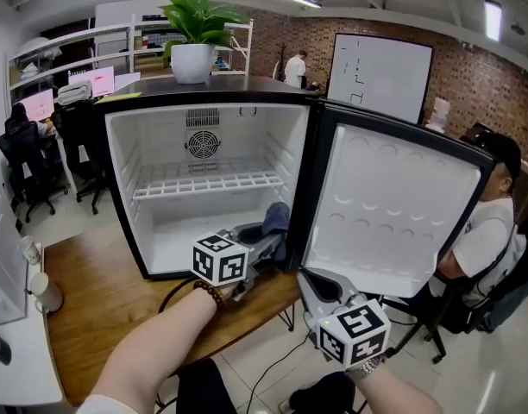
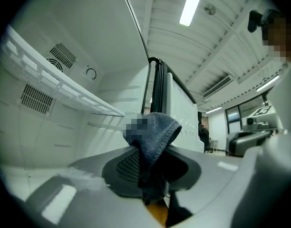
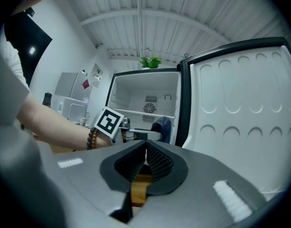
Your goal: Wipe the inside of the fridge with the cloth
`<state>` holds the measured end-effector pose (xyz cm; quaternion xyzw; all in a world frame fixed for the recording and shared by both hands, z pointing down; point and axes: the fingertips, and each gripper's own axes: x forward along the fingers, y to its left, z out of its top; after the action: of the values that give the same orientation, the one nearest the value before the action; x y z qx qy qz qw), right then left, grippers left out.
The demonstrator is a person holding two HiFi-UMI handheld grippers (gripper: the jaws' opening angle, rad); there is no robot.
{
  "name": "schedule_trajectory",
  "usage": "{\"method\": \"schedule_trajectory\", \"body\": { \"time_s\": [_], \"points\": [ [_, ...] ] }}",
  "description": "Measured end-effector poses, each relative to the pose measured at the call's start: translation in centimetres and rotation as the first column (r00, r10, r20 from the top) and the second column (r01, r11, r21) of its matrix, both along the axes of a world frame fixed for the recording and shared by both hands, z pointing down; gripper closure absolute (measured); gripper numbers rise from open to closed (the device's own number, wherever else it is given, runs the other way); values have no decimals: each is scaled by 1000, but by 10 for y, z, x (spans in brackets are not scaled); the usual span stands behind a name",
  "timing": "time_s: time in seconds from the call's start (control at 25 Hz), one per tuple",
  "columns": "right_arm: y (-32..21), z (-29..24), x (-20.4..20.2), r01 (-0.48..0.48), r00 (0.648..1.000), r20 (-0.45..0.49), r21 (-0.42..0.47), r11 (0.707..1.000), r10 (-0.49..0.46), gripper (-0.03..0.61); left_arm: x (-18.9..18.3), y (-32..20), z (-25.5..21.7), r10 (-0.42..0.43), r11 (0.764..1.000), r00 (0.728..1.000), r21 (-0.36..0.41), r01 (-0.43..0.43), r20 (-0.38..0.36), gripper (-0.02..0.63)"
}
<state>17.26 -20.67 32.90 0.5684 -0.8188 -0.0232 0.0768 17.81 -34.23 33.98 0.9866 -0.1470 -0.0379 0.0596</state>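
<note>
Right tool (image 1: 307, 276), closest to the lens at the lower right, has its jaws pressed together with nothing between them. It points about level toward the open fridge door (image 1: 393, 205), whose white moulded liner rises just ahead of it and to its right. Ahead of that tool and to its left lies the left tool (image 1: 266, 241), its jaws narrowed onto a blue-grey cloth (image 1: 277, 218); a fold of the cloth stands up from between the pads and droops over the tips. With the cloth, the left tool's tip sits at the mouth of the mini fridge (image 1: 117, 145), low in the compartment near the hinge-side wall. The white wire shelf (image 1: 208, 182) is above it and to its left, and the round fan grille (image 1: 202, 143) on the back wall is well ahead of it. Beneath the left tool runs the wooden desk (image 1: 100, 300) that carries the fridge, and a potted plant (image 1: 195, 33) stands on the fridge's top.
</note>
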Motion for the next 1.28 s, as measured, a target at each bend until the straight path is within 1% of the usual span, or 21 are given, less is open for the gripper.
{"method": "schedule_trajectory", "body": {
  "time_s": [0.2, 0.28, 0.36, 0.48, 0.6, 0.72, 0.84, 0.92, 1.04, 1.12, 1.16, 1.2, 1.28],
  "points": [
    [-6, -5, 11, 0, 1000, 18, -10, 1000, 0, 557, -11, 21, -7, 106, 994, 994, 21, -106, -12, 515],
    [-10, -6, 13, 9, 1000, 21, -18, 1000, -9, 543, -13, 32, -12, 166, 986, 986, 29, -166, -17, 515],
    [-14, -6, 16, 26, 999, 32, -35, 999, -24, 505, -15, 46, -18, 235, 972, 972, 35, -234, -25, 515],
    [-20, -9, 19, 60, 996, 63, -55, 997, -56, 447, -19, 66, -26, 342, 940, 939, 37, -340, -36, 515],
    [-23, -15, 20, 123, 987, 114, -66, 990, -115, 388, -22, 84, -32, 425, 905, 904, 28, -424, -47, 515],
    [-22, -19, 15, 219, 964, 168, -74, 973, -205, 337, -24, 99, -36, 492, 870, 868, 14, -493, -61, 515],
    [-18, -22, 8, 306, 939, 191, -86, 948, -286, 315, -25, 112, -41, 557, 829, 826, -5, -560, -86, 514],
    [-13, -23, 5, 356, 920, 208, -88, 930, -332, 314, -26, 122, -44, 599, 798, 795, -16, -603, -96, 514],
    [-5, -27, -2, 437, 879, 247, -79, 896, -407, 314, -26, 134, -46, 654, 751, 750, -31, -659, -100, 514],
    [2, -28, -8, 487, 852, 260, -74, 870, -454, 314, -25, 140, -46, 680, 727, 727, -39, -685, -100, 514],
    [5, -29, -11, 505, 841, 261, -70, 860, -473, 314, -24, 142, -46, 688, 719, 719, -42, -694, -100, 514],
    [7, -30, -12, 518, 834, 258, -65, 853, -487, 336, -23, 143, -46, 691, 715, 716, -45, -697, -101, 514],
    [11, -31, -13, 526, 831, 248, -56, 849, -498, 407, -20, 142, -45, 689, 717, 718, -47, -695, -102, 514]
  ]
}}
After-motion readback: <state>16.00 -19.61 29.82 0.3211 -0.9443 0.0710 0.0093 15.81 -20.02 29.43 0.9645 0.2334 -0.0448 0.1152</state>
